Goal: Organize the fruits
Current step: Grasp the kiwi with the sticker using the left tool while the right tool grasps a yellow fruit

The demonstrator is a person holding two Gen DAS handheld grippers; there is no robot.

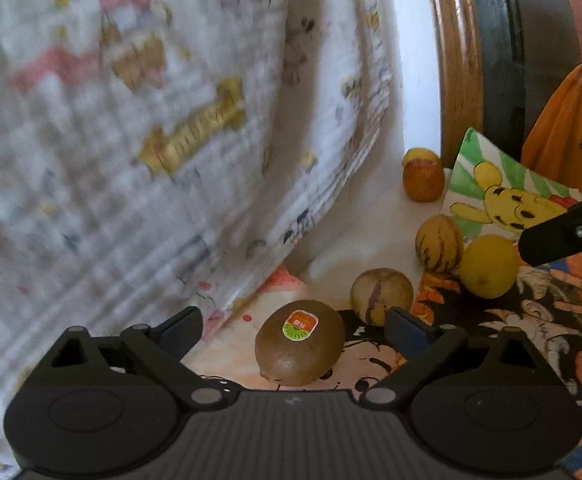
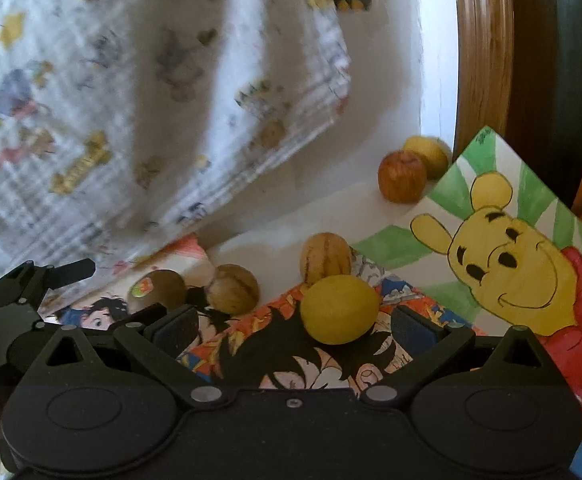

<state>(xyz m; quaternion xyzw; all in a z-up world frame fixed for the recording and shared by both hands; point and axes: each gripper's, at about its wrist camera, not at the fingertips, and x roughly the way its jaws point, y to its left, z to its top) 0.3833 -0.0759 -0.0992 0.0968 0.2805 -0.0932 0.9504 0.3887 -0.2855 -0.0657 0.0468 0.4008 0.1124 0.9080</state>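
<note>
One kiwi (image 1: 299,342), two striped melons (image 1: 439,243), perhaps three others.

1. Soft, even daylight fills both views; the brightest patch is the white surface (image 1: 375,216) beside the patterned cloth (image 1: 131,120).
2. The cloth is smeared with blur in the left wrist view and slightly sharper in the right wrist view (image 2: 131,100).
3. Beneath the cloth's folds lies soft shadow.
4. The wooden frame (image 1: 457,60) to the right of the cloth bows from fisheye distortion; corners go black.
5. The kiwi (image 1: 299,342) below the cloth is sharp.
</note>
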